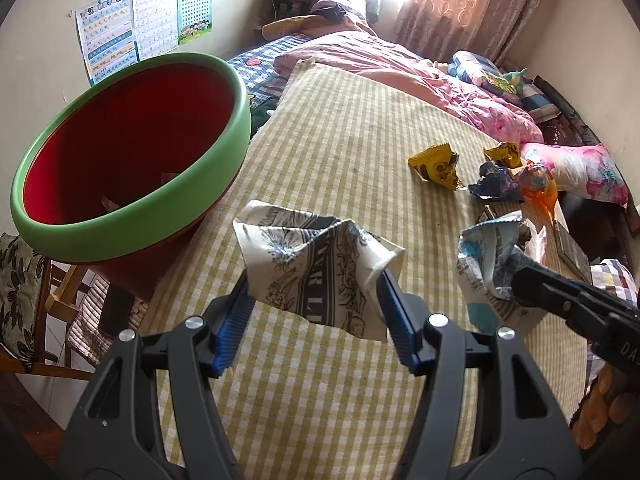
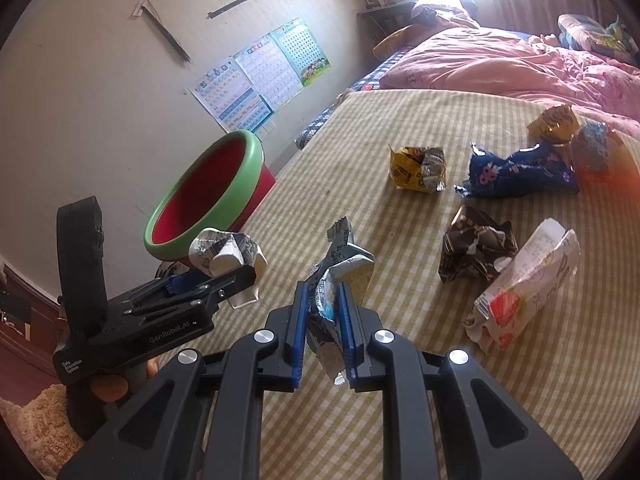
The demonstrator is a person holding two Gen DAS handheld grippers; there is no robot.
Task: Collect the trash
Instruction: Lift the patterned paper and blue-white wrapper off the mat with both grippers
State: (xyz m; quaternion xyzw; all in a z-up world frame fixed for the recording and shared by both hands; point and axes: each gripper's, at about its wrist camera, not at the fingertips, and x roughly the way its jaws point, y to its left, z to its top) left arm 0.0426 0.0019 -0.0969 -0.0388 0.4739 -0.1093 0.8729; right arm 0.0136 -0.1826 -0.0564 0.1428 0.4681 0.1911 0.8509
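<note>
Crumpled wrappers clamped above a checked bed

A creased printed carton [image 1: 316, 276] is pinched by the left gripper [image 1: 316, 312]; the right gripper [image 2: 323, 320] fingers are clamped on a glossy wrapper [image 2: 336, 276].

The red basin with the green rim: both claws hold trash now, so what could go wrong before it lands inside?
1. The left claw grips the white printed carton only by its crumpled edges; it might slip out above the checked cloth.
2. The right claw pinches a thin blue-white wrapper that hangs loosely and could slide free.
3. The red basin stands at the cloth's edge, tilted; a drop may miss.
</note>
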